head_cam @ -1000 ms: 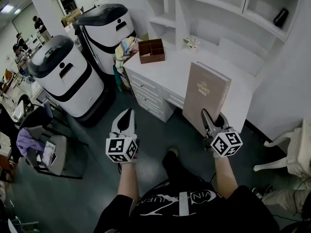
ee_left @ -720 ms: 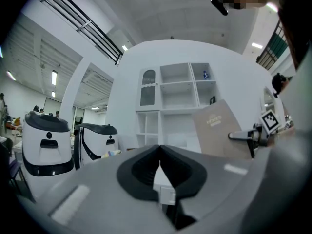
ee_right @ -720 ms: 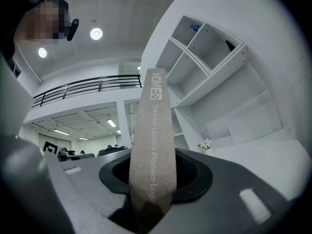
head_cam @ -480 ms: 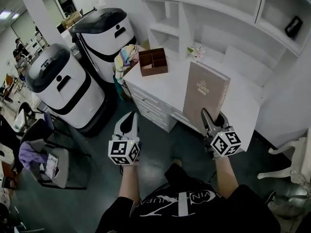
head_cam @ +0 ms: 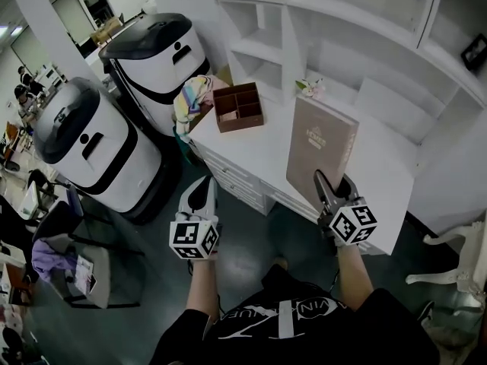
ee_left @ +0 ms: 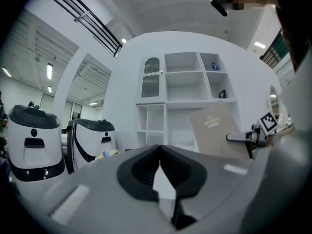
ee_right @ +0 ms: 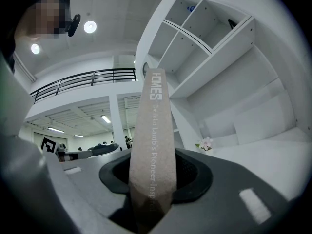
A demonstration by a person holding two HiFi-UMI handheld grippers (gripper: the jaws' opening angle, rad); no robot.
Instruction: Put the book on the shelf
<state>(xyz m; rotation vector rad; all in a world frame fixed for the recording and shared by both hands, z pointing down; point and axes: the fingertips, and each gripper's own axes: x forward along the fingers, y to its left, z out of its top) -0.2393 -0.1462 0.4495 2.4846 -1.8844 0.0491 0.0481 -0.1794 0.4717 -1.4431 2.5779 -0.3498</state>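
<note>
A tall brown hardcover book stands upright over the white desk, gripped at its lower edge by my right gripper. In the right gripper view its lettered spine rises from between the jaws of the right gripper, whose pads press both covers. My left gripper hovers over the floor left of the desk, shut and empty. The left gripper view shows its jaws closed tip to tip, with the book at the right. White shelf compartments rise behind the desk.
A brown wooden organiser, a small flower sprig and a colourful cloth sit at the desk's left end. Two white-and-black machines stand to the left. A white chair is at the right, and a grey chair at the lower left.
The desk and shelves have drawn closer and lower in the head view as the person stepped forward. The book stays upright in the right gripper. The left gripper stays shut.
</note>
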